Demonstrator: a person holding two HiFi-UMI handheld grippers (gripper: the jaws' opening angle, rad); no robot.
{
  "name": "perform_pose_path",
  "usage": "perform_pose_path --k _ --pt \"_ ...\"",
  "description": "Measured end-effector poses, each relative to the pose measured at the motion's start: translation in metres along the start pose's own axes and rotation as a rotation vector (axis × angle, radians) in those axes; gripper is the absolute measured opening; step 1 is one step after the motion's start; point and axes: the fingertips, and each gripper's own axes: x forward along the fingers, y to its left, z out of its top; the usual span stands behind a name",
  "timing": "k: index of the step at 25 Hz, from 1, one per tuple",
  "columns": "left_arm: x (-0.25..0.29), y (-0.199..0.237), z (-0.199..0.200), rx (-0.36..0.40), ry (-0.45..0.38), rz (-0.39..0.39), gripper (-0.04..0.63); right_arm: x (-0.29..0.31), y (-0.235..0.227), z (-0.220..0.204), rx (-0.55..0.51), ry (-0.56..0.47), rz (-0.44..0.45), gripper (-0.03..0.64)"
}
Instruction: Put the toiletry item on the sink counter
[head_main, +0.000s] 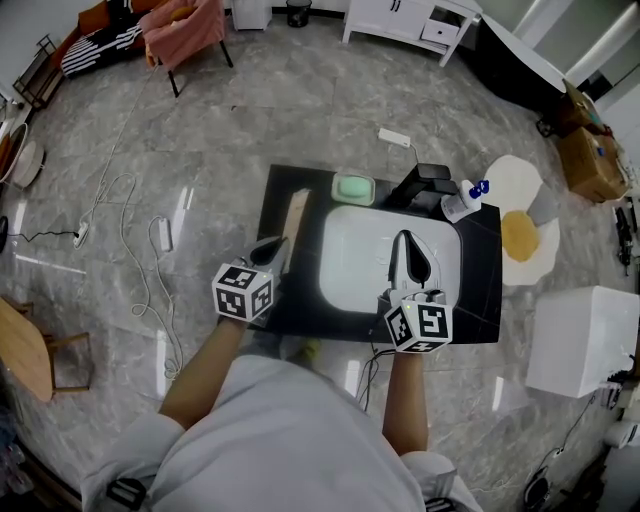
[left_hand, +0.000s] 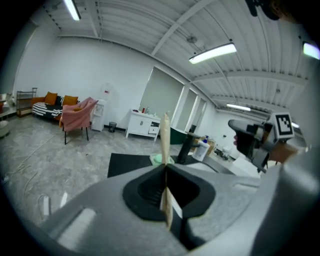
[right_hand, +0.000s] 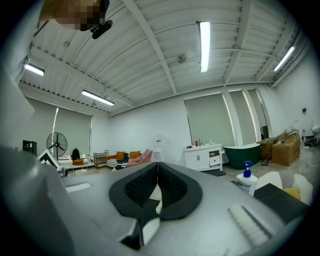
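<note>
A long, thin tan toiletry item (head_main: 296, 215) is clamped in my left gripper (head_main: 274, 252) over the left strip of the black sink counter (head_main: 281, 300). In the left gripper view the tan item (left_hand: 164, 137) sticks out edge-on from the shut jaws of the left gripper (left_hand: 165, 172). I cannot tell whether its far end touches the counter. My right gripper (head_main: 411, 262) hovers over the white basin (head_main: 355, 255), jaws together and holding nothing; the right gripper (right_hand: 158, 175) points up and across the room.
At the counter's back stand a green soap dish (head_main: 353, 188), a black faucet (head_main: 430, 182) and a white bottle with a blue pump (head_main: 463, 203). An egg-shaped rug (head_main: 520, 235) and a white box (head_main: 585, 340) lie to the right. Cables (head_main: 130, 250) trail on the floor at left.
</note>
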Motion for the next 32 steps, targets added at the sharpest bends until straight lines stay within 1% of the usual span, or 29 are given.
perform_pose_path --k 3,7,13,20,24,32 --pt "0.009 0.005 -0.018 -0.056 0.046 0.003 0.0 -0.002 -0.002 -0.004 -0.002 0.011 -0.007 0.003" --pt "0.017 0.011 -0.04 -0.111 0.095 0.014 0.0 -0.005 -0.005 -0.008 -0.008 0.018 -0.016 0.003" --pt "0.031 0.021 -0.072 -0.115 0.176 0.044 0.0 -0.009 -0.01 -0.015 -0.012 0.038 -0.03 0.003" --pt "0.046 0.031 -0.097 -0.146 0.237 0.064 0.0 -0.013 -0.021 -0.028 -0.011 0.073 -0.056 0.003" --pt "0.055 0.036 -0.106 -0.179 0.255 0.074 0.002 -0.013 -0.028 -0.035 -0.009 0.091 -0.065 0.004" --pt "0.065 0.046 -0.118 -0.172 0.294 0.103 0.005 -0.009 -0.037 -0.04 -0.011 0.099 -0.075 0.003"
